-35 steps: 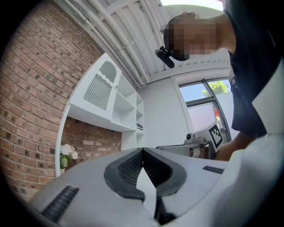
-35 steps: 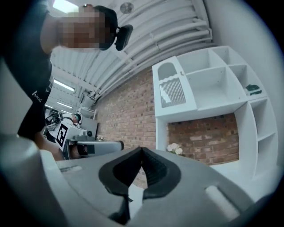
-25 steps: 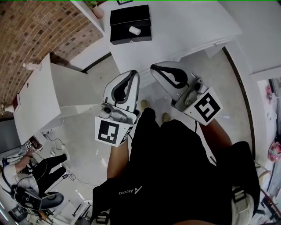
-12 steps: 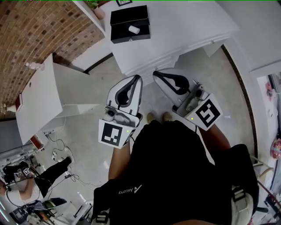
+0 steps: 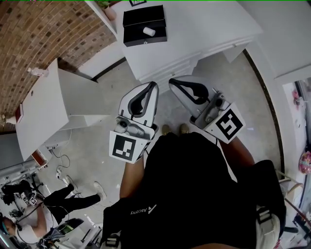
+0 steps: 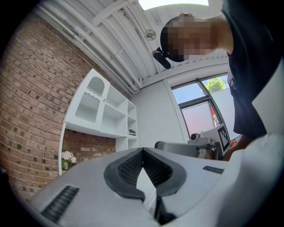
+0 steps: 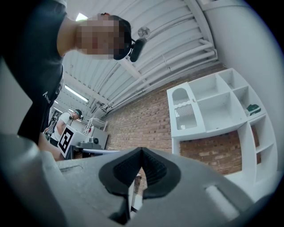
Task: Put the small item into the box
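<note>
A black box [image 5: 144, 25] lies open on the white table [image 5: 204, 34] at the top of the head view, with a small white cylinder [image 5: 149, 31] in its near half. Both grippers are held near the person's body, well short of the table. My left gripper [image 5: 153, 85] is shut with nothing between its jaws; its tips meet in the left gripper view [image 6: 142, 150]. My right gripper [image 5: 171, 80] is likewise shut and empty, tips touching in the right gripper view [image 7: 141, 150]. Both gripper views point upward at the ceiling and walls.
A white cabinet [image 5: 43, 104] stands to the left by a brick wall [image 5: 39, 34]. A second person [image 5: 53, 206] is on the floor at lower left amid cables. White wall shelves [image 7: 217, 106] hang on the brick wall. A small potted plant [image 5: 106, 7] stands beside the box.
The box and table have shifted slightly in view as the head moved. Both grippers dropped a little lower in the frame. The person at lower left has shifted position.
</note>
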Action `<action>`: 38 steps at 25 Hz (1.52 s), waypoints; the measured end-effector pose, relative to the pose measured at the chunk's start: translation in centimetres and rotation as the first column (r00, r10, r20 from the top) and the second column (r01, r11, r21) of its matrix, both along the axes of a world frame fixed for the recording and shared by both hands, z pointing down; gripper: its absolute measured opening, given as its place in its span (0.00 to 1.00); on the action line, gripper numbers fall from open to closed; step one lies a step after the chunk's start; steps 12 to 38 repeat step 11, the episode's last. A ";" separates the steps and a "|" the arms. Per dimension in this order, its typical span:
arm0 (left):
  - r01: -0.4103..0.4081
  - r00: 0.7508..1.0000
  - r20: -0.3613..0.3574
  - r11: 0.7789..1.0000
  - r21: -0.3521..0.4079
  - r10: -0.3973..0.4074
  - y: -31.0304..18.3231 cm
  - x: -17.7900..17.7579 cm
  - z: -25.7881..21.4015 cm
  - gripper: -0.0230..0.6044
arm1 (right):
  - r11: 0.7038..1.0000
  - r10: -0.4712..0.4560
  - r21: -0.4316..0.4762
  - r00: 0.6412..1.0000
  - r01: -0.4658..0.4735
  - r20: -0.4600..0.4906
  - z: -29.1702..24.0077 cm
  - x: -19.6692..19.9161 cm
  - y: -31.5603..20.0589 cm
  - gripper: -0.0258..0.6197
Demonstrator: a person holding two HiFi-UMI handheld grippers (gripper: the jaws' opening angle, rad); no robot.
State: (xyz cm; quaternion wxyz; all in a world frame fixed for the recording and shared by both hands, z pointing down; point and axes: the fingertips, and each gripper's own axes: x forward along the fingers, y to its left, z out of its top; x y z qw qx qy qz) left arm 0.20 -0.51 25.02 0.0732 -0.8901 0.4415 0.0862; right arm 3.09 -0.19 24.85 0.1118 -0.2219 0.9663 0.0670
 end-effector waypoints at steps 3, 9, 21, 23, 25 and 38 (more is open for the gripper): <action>0.020 1.000 0.005 1.000 -0.001 -0.020 -1.9 0.0 1.0 0.03 | 1.000 -0.020 0.004 1.000 0.020 0.003 0.9 0.1 -1.8 0.04; 0.006 1.000 0.005 1.000 -0.002 -0.006 1.2 -1.1 -0.1 0.03 | 1.000 -0.008 0.006 1.000 0.008 0.002 -0.3 -1.1 1.3 0.04; -0.008 1.000 0.000 1.000 -0.001 0.008 3.2 -1.7 -1.2 0.03 | 1.000 0.002 0.007 1.000 -0.002 -0.004 -1.4 -1.8 3.3 0.04; -0.008 1.000 0.000 1.000 -0.001 0.008 3.2 -1.7 -1.2 0.03 | 1.000 0.002 0.007 1.000 -0.002 -0.004 -1.4 -1.8 3.3 0.04; -0.008 1.000 0.000 1.000 -0.001 0.008 3.2 -1.7 -1.2 0.03 | 1.000 0.002 0.007 1.000 -0.002 -0.004 -1.4 -1.8 3.3 0.04; -0.008 1.000 0.000 1.000 -0.001 0.008 3.2 -1.7 -1.2 0.03 | 1.000 0.002 0.007 1.000 -0.002 -0.004 -1.4 -1.8 3.3 0.04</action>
